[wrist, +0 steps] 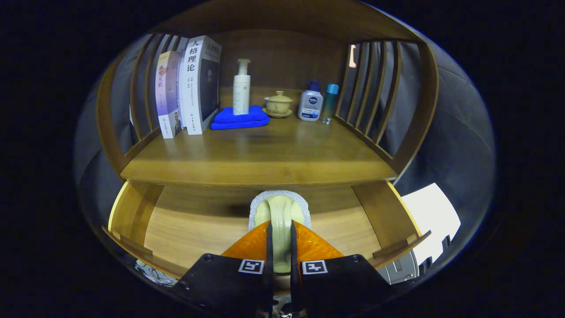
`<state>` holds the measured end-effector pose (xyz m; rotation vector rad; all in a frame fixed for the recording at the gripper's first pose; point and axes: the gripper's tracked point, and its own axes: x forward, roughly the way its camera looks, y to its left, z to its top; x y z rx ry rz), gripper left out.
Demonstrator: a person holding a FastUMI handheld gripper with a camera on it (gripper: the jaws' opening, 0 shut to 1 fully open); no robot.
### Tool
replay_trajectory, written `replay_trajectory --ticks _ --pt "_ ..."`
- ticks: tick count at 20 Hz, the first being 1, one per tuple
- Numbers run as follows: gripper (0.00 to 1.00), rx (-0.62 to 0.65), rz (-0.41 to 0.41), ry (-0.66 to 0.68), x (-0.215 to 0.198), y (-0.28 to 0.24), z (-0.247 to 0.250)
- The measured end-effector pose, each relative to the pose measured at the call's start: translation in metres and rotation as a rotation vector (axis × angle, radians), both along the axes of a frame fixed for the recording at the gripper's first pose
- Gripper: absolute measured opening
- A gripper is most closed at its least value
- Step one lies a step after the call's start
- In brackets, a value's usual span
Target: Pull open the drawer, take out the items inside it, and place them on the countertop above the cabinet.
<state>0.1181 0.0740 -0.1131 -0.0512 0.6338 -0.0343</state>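
Your gripper (280,247) is clenched on the pale handle of a scrubbing brush (280,211), both fingers pressing its sides, the brush's grey pad facing away from you. It is held over the open drawer (190,229), just below the near edge of the countertop (260,159). Far across that countertop stand two books (187,86) at the left, a pump bottle (241,88) on a folded blue cloth (240,118), a lidded cup (278,104), and two small bottles (318,101) at the right.
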Motion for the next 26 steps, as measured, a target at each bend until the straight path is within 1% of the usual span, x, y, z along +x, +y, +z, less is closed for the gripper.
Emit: replay_trajectory --ticks 4,9,13,16,20,23,24,26 --pt "0.17 0.045 -0.027 -0.021 -0.011 -0.009 0.013" --pt "0.17 0.055 -0.051 -0.089 -0.004 -0.024 0.049" --pt "0.17 0.054 -0.024 -0.105 0.022 -0.024 0.064" --pt "0.17 0.065 0.027 -0.115 0.053 -0.011 0.076" --pt "0.17 0.053 0.070 -0.100 0.092 0.002 0.083" --pt "0.17 0.044 0.108 -0.064 0.119 0.012 0.079" --pt "0.17 0.042 0.118 -0.049 0.126 0.014 0.071" --pt "0.17 0.038 0.120 -0.047 0.138 0.013 0.072"
